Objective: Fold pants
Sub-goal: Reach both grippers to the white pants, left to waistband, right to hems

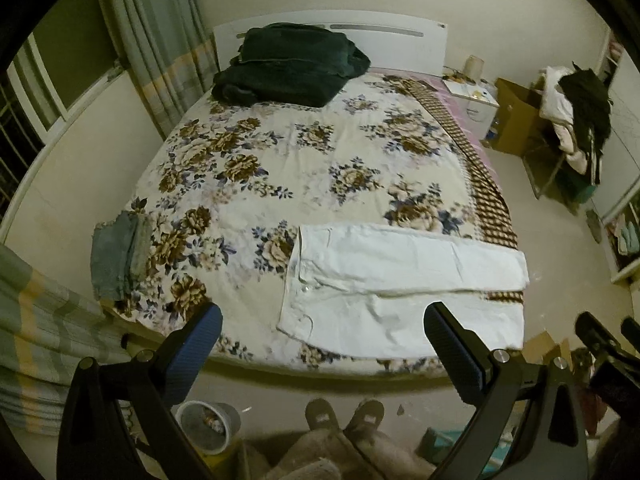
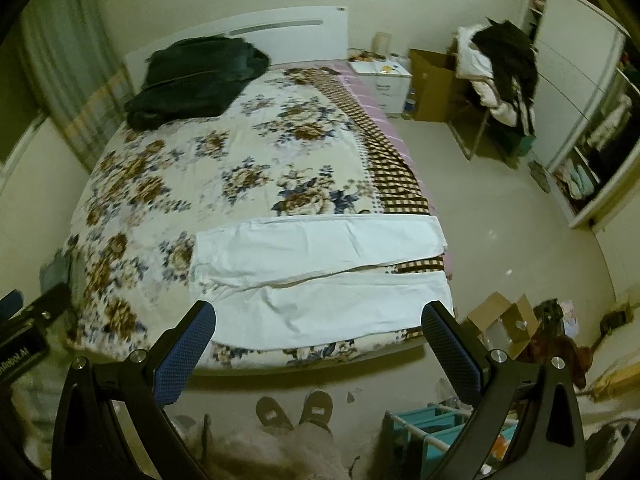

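White pants (image 1: pixel 400 284) lie flat across the near end of the floral bed (image 1: pixel 280 168), waistband to the left, both legs stretched to the right edge. They also show in the right wrist view (image 2: pixel 320 276). My left gripper (image 1: pixel 324 320) is open and empty, held above the bed's near edge in front of the pants. My right gripper (image 2: pixel 320 320) is open and empty, also held above the near edge, over the nearer leg. The right gripper shows at the left wrist view's right edge (image 1: pixel 612 340).
Folded grey-blue jeans (image 1: pixel 118 256) lie at the bed's near left corner. A dark green blanket (image 1: pixel 288 64) sits by the headboard. A bin (image 1: pixel 208 426) and my slippers (image 1: pixel 344 416) are on the floor. A clothes-laden chair (image 2: pixel 500 76), cardboard boxes (image 2: pixel 500 324) and a wardrobe (image 2: pixel 580 80) stand to the right.
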Motion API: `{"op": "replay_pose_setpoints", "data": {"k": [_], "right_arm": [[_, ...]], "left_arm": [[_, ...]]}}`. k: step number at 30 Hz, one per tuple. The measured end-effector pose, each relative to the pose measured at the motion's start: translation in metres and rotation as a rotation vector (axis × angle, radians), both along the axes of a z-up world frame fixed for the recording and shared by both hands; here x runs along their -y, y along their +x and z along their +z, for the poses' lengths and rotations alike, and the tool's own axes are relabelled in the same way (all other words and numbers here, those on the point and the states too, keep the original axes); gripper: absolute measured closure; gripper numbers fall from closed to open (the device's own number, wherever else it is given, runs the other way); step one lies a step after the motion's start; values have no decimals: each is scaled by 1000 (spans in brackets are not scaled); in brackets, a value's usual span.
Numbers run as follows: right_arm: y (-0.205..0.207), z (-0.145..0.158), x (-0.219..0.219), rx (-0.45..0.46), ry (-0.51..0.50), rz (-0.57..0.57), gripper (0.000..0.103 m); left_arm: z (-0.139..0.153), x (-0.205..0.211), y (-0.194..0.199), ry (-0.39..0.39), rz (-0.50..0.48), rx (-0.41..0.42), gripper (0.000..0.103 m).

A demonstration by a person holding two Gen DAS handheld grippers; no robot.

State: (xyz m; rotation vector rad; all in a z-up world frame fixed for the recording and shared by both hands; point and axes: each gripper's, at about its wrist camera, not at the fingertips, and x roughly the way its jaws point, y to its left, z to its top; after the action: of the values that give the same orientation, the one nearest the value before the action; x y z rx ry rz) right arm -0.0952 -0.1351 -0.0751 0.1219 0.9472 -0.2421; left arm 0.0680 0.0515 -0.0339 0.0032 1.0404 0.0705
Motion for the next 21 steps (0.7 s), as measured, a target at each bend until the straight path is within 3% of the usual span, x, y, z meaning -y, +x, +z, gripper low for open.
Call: {"op": "replay_pose_setpoints", "data": {"k": [4,12,21], "right_arm": [[47,-28,15,-8,3,-96,0],[183,-114,86,-115,57,-226,0],[352,-274,215,-272,208,-401,0]], "left_arm": [[-36,-8,43,33,40,0,0],[-125,-6,153,40,168,-163,0],[-264,-22,286,-69,490,-404,0]]}}
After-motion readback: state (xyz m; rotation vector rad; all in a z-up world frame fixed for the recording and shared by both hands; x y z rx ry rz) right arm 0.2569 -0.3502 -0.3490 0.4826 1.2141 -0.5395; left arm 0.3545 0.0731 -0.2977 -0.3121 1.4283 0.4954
